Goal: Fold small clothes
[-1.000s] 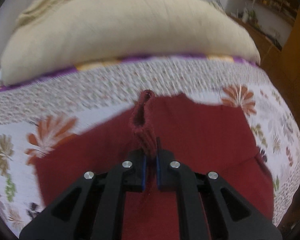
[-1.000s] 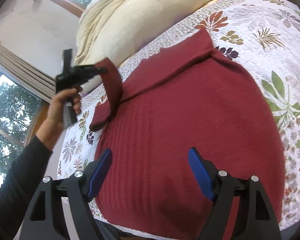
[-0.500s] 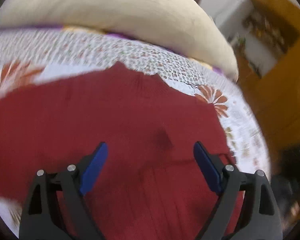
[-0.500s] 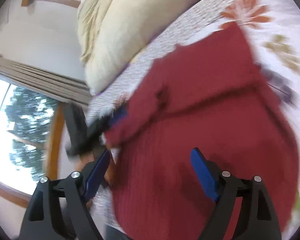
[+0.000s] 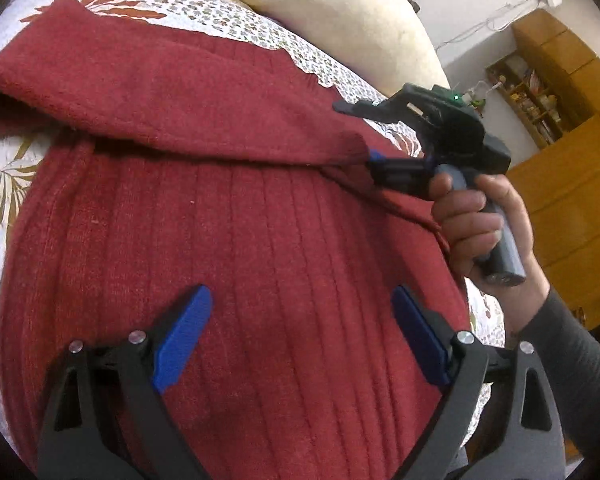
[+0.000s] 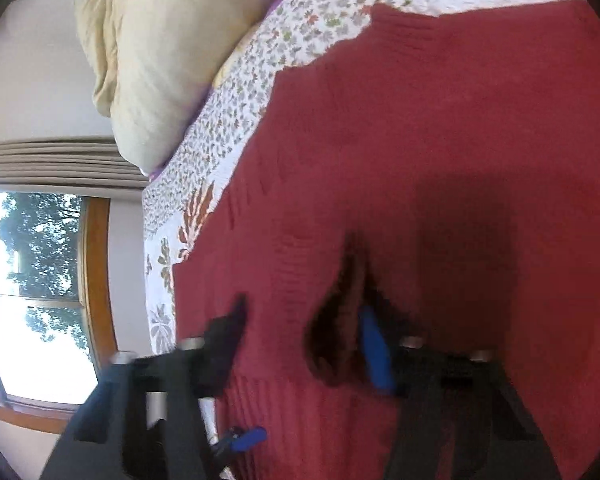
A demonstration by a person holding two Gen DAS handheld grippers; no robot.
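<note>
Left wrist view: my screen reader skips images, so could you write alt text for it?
A red sweater lies spread on a floral bedspread, one sleeve folded across its top. The open left gripper hovers over it, while a hand holds the right gripper at the sleeve's end.

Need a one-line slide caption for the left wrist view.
Open left gripper hovers over red sweater; right gripper reaches its far edge on the floral bedspread.

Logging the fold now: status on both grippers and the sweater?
Left gripper open, hovering over the red sweater. Right gripper at the right sleeve fold; grip unclear. Left sleeve folded across. Nothing in the way.
</note>
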